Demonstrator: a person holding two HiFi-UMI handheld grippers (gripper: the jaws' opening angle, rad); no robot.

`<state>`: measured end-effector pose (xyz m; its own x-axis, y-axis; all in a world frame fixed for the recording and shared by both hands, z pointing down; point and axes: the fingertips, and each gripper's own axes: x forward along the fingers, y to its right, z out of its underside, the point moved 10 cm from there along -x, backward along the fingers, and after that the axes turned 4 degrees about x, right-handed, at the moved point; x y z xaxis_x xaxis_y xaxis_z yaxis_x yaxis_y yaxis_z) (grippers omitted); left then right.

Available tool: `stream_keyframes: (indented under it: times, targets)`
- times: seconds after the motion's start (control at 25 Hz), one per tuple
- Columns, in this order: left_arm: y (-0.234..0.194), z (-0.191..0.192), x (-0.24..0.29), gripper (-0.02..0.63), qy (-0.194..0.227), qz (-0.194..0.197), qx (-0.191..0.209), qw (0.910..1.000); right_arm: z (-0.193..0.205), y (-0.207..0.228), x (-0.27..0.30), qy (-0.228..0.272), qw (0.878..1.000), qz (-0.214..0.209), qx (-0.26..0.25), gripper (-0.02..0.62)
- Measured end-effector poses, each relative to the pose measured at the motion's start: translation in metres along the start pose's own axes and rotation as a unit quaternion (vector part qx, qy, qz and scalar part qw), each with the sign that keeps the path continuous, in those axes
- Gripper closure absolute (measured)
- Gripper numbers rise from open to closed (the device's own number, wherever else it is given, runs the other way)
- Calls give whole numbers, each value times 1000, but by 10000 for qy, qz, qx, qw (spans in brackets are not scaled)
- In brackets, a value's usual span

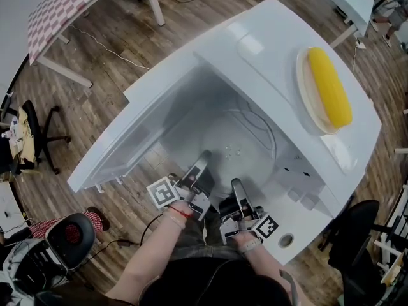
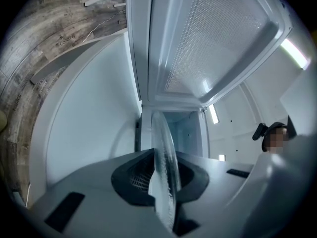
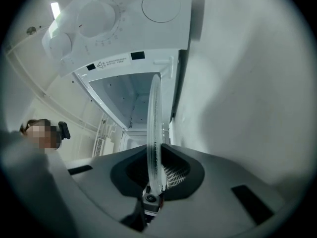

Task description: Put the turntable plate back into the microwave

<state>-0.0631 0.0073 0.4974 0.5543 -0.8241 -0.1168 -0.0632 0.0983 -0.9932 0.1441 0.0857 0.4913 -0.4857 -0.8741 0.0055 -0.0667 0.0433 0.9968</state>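
Observation:
The clear glass turntable plate (image 1: 239, 146) lies roughly level in the open mouth of the white microwave (image 1: 268, 40). Both grippers hold its near rim. My left gripper (image 1: 200, 166) is shut on the rim's left part, and my right gripper (image 1: 237, 191) is shut on the rim beside it. In the left gripper view the plate (image 2: 164, 152) stands edge-on between the jaws of the left gripper (image 2: 161, 176), with the cavity behind. In the right gripper view the plate (image 3: 154, 133) also runs edge-on out of the right gripper (image 3: 157, 175) toward the cavity, below the dial panel (image 3: 99, 21).
The microwave door (image 1: 124, 148) hangs open to the left. On top of the microwave, a cream plate (image 1: 307, 101) holds a yellow corn cob (image 1: 329, 87). A checked-cloth table (image 1: 67, 8), an office chair (image 1: 38, 132) and a dark chair (image 1: 357, 228) stand around on the wooden floor.

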Motion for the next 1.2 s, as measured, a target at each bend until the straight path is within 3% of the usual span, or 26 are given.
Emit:
stream_keyframes:
  times: [1.2]
  targets:
    - [0, 9, -5, 572, -138, -9, -210, 9997, -16, 1, 25, 792, 9966, -165, -132, 557]
